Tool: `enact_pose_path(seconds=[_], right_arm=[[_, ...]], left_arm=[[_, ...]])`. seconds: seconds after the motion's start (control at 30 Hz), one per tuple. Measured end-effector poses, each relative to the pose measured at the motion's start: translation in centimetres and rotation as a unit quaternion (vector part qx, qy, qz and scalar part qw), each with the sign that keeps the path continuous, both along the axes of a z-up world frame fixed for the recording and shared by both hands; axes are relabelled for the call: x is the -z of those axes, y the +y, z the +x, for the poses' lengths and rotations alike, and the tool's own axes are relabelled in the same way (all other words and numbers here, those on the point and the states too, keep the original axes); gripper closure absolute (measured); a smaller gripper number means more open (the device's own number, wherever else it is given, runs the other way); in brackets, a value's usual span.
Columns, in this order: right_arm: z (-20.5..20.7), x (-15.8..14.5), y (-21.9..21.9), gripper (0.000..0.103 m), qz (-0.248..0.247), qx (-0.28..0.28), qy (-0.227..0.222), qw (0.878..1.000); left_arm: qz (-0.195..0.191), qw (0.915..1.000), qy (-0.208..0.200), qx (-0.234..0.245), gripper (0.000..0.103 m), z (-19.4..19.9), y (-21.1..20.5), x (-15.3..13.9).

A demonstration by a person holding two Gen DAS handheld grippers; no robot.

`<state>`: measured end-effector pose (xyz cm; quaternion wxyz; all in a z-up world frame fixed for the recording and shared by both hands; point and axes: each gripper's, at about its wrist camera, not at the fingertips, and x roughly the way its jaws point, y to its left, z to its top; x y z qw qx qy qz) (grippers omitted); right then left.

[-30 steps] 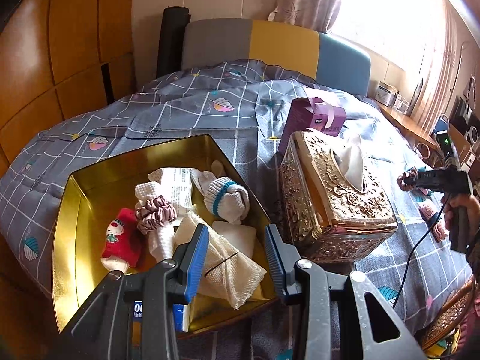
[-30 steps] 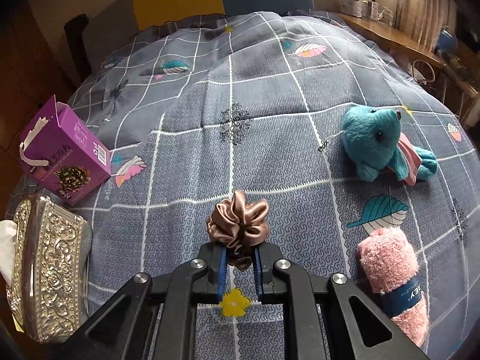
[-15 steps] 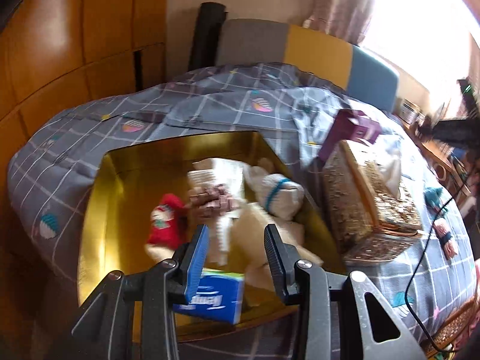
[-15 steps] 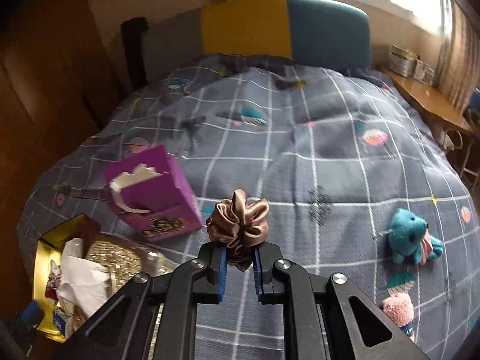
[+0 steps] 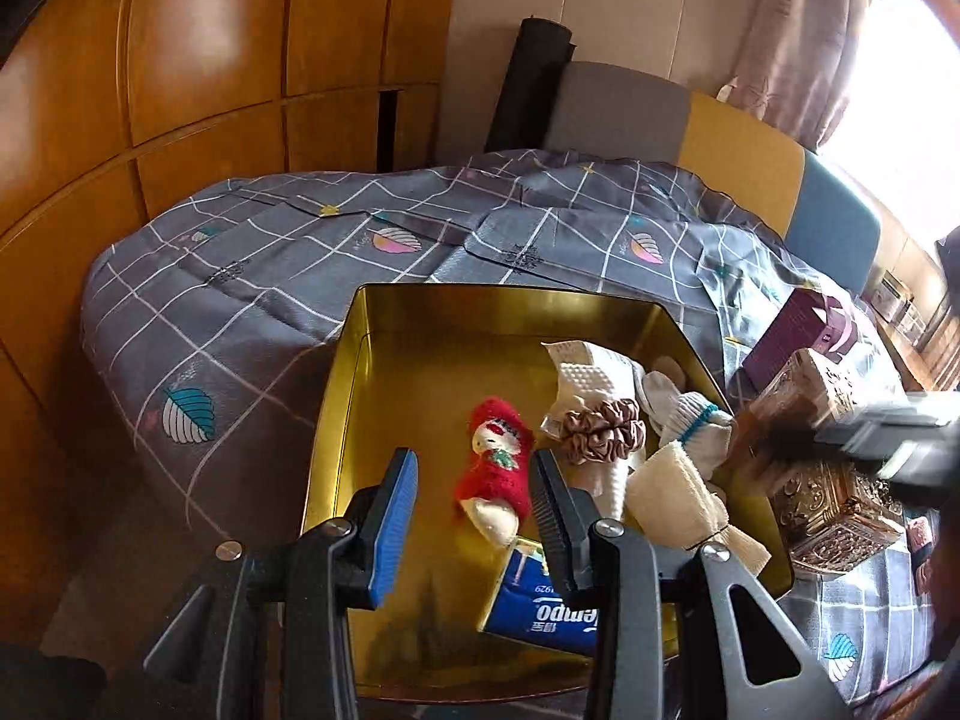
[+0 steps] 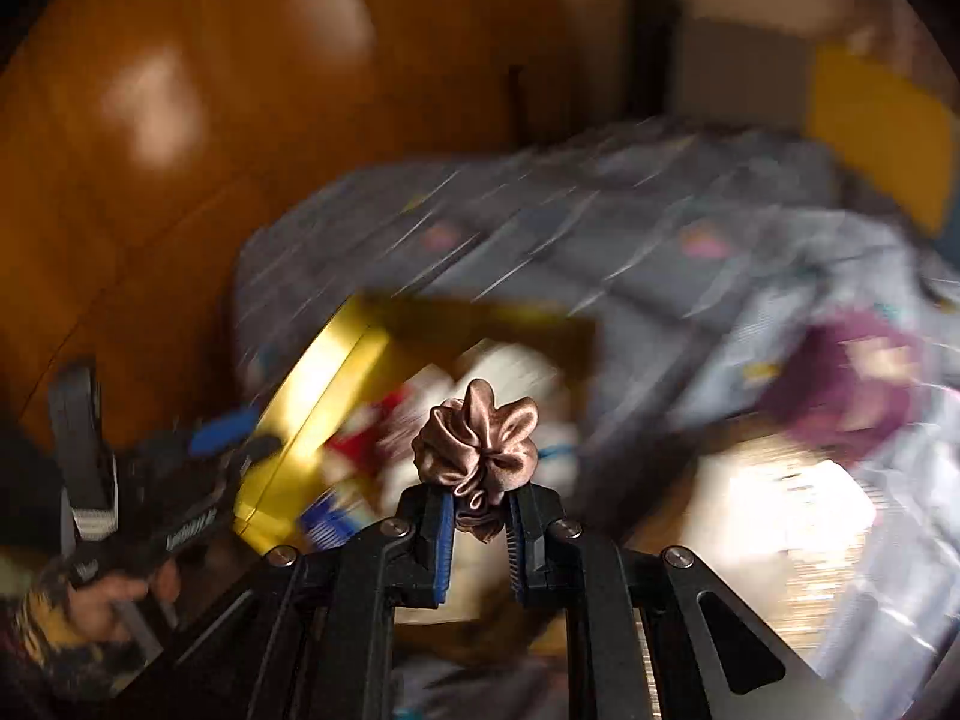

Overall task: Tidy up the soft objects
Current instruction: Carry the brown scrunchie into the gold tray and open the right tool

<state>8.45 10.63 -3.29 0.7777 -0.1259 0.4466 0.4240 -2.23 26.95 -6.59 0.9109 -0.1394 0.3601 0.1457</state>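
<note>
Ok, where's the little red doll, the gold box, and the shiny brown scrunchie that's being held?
red doll [image 5: 495,461], left wrist view, on its red knitted body.
gold box [image 5: 384,420], left wrist view, on the bare floor inside.
brown scrunchie [image 6: 477,443], right wrist view, on its satin folds above the right tool [image 6: 478,531].

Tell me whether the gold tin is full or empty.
Partly full: soft items crowd the gold tin's right half, including a red doll; its left floor is bare.

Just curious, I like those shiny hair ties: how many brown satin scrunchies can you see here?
2. One scrunchie lies in the gold tin among the socks; the other scrunchie is pinched in the right gripper. More could be buried under the pile.
</note>
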Motion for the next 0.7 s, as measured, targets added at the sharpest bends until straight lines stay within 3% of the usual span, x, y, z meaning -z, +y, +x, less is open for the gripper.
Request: enact_pose_path(seconds=[0.1,0.3,0.47,0.6,0.7], right_arm=[[-0.5,4.2,3.6,0.089,-0.031,-0.015,0.030,0.999],[2.0,9.4,6.9,0.088,-0.066,0.033,0.050,0.996],[1.9,9.3,6.6,0.084,-0.059,0.036,0.037,0.997],[1.5,8.1,5.8,0.069,-0.047,0.040,0.012,0.998],[1.2,7.7,5.4,0.065,-0.047,0.046,0.001,0.998]], left_arm=[[-0.001,1.0000,0.002,0.002,0.065,0.1,0.0,0.2],[-0.007,0.9999,0.013,0.005,0.065,0.2,-0.3,1.1],[-0.004,0.9998,0.016,0.007,0.065,0.5,-0.5,1.3],[-0.002,0.9999,0.013,0.008,0.065,0.3,-0.8,1.1],[0.000,0.9999,0.008,0.012,0.065,0.2,-1.1,0.7]])
